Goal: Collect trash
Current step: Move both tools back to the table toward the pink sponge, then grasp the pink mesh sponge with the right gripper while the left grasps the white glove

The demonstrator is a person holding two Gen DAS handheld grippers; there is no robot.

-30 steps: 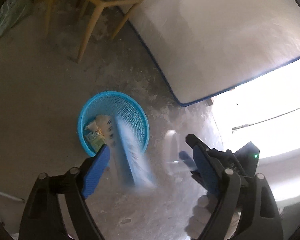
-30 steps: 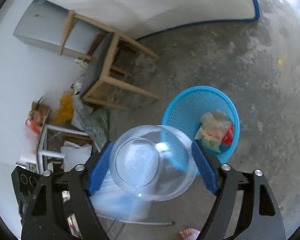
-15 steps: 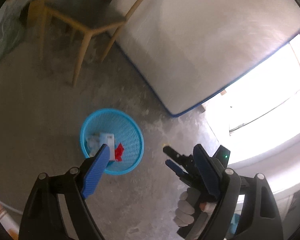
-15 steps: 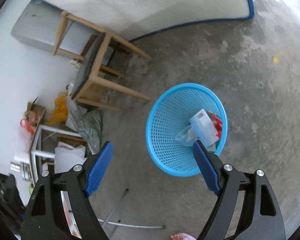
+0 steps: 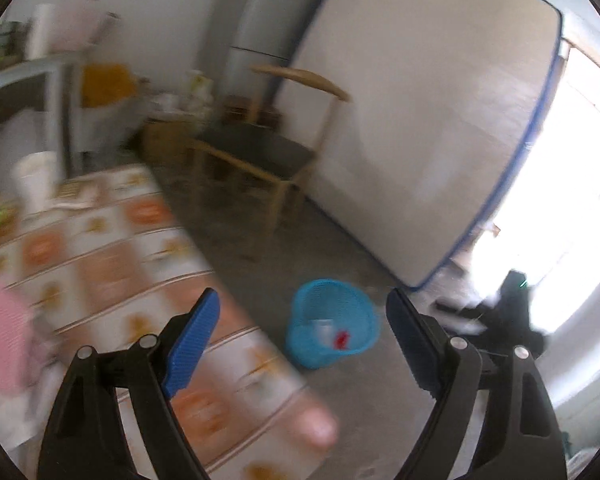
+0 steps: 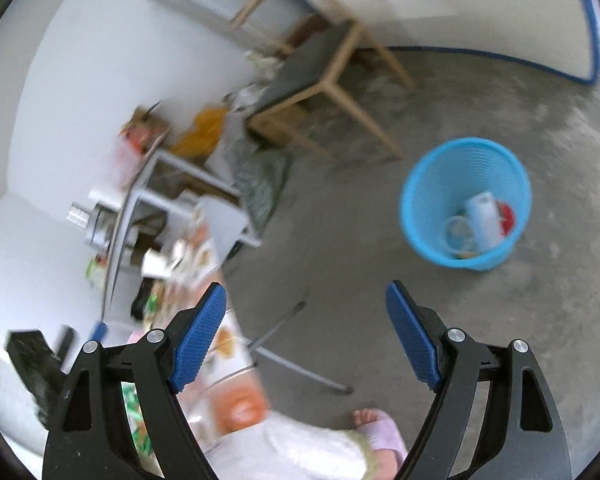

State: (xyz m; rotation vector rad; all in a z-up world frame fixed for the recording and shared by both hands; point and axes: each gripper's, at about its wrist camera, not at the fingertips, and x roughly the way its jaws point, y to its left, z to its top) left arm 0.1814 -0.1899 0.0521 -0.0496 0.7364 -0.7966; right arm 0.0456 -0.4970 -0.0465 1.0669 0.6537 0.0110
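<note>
Both tongs released, nothing between: left tongs (image 5: pixel 302 334), right tongs (image 6: pixel 306 330). Blue basket (image 6: pixel 466 204) on floor w/ several trash bits inside. Tabletop (image 5: pixel 100 264) beside basket has a cup (image 5: pixel 34 178) etc. left; task partway, I'd say.

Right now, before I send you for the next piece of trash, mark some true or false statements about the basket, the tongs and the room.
1. The blue basket stands upright on the concrete floor. True.
2. The basket is empty. False: a clear plastic cup, a pale carton and something red lie inside.
3. The right tongs grip a cup. False: the jaws stand open with nothing between them.
4. The left tongs are open and empty. True.
5. A wooden chair stands by the leaning mattress. True.
</note>
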